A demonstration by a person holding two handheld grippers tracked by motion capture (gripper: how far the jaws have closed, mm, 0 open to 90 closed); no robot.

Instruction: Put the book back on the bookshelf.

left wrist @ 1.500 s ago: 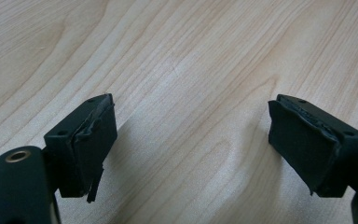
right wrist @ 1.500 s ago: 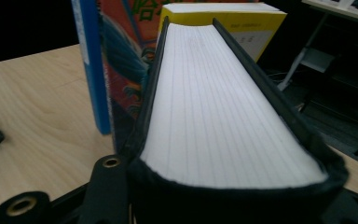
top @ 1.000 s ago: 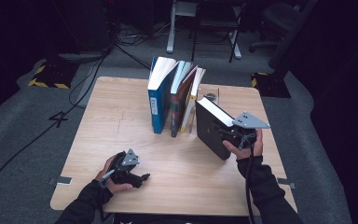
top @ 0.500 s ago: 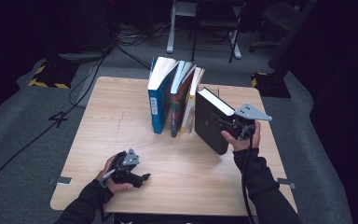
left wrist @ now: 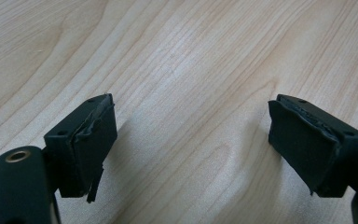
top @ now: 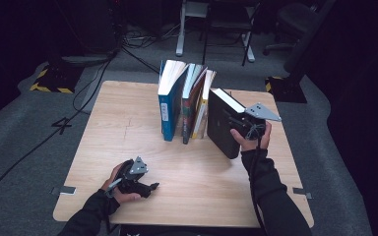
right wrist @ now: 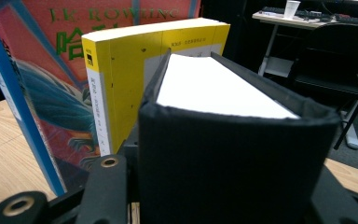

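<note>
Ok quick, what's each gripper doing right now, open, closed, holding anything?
Left gripper: open, holding nothing, low over the wooden table.
Right gripper: closed on the black book, held upright beside the row of standing books.

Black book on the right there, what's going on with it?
The right tongs grip the black book by its spine, upright on the wooden table, close beside the yellow book at the end of the standing row. The left tongs rest open on the table near the front edge, holding nothing.
</note>
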